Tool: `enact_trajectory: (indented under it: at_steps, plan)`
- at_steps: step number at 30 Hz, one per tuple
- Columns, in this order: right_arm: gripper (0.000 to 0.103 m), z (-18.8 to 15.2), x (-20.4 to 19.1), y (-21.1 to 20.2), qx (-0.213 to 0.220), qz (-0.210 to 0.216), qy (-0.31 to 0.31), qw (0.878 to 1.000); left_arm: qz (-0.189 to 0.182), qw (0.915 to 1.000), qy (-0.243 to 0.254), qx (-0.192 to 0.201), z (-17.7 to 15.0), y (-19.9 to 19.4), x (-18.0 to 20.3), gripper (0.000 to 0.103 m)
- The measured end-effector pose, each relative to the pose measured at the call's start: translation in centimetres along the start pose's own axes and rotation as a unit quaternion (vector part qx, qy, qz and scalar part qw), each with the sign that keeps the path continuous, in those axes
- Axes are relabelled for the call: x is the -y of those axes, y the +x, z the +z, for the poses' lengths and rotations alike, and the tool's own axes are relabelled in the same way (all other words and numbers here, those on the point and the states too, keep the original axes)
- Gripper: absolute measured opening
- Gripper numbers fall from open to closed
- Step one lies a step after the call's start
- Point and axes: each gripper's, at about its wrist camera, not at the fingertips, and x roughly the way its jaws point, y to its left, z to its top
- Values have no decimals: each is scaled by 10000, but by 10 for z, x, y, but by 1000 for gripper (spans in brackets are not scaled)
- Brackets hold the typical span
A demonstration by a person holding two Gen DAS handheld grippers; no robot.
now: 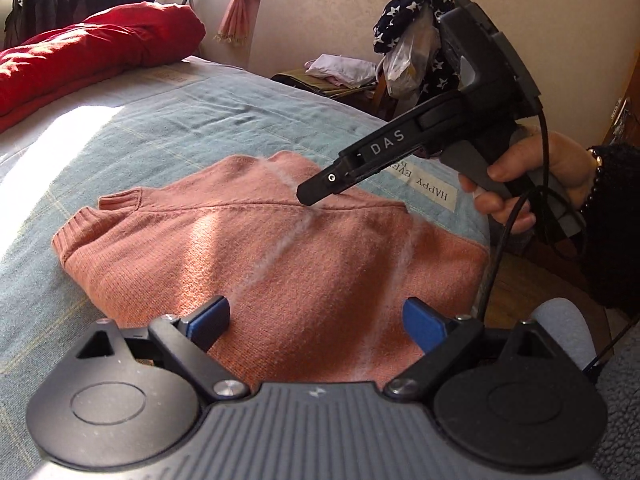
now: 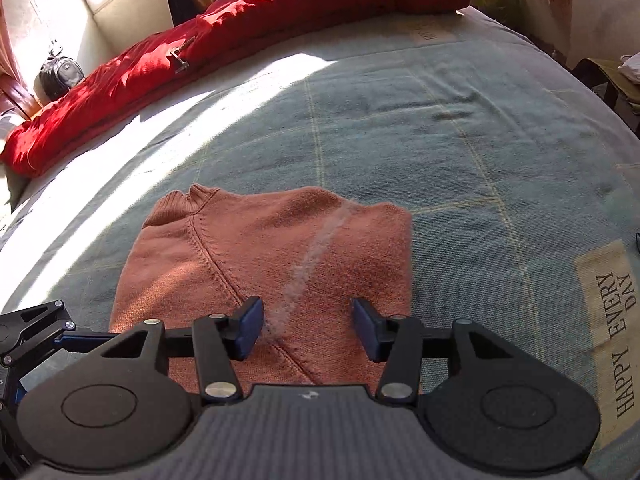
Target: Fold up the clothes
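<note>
The right claw (image 2: 307,326) hangs spread wide over the folded pink sweater (image 2: 248,264) on the bed (image 2: 460,128).

sweater (image 2: 264,264) on bedspread (image 2: 460,140) | quilt (image 2: 240,36) behind | label (image 2: 612,320) right of sweater

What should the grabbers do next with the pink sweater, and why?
Probably lift both away. The sweater already lies folded in a neat block on the bed, and the left gripper and right gripper are open, holding nothing.

Black claw (image 1: 316,194) marked "DAS", black cable (image 1: 494,256), dark knit sleeve (image 1: 618,200).
</note>
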Motion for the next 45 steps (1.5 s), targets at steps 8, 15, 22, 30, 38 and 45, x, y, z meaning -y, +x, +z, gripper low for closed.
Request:
enact_trajectory:
  at_steps: [8, 15, 22, 30, 38, 45]
  plan:
    - [55, -23, -15, -58, 588, 156, -1074, 9924, 287, 9988, -34, 389, 9, -22, -5, 93]
    - [55, -68, -18, -57, 265, 518, -1682, 9840, -6, 9992, -284, 281, -1, -1, -12, 93]
    - [51, -91, 1, -55, 40, 271, -1403, 9897, -62, 9991, -291, 313, -1, -2, -11, 93]
    - [56, -71, -19, -64, 543, 545, -1452, 9864, -165, 9984, -218, 502, 8, -7, -4, 93]
    - [56, -72, -8, -50, 446, 481, -1028, 9925, -282, 9980, -365, 438, 7, -4, -7, 93]
    - [59, -54, 8, -39, 608, 292, -607, 9959, -724, 9955, -596, 105, 4, 17, -3, 93]
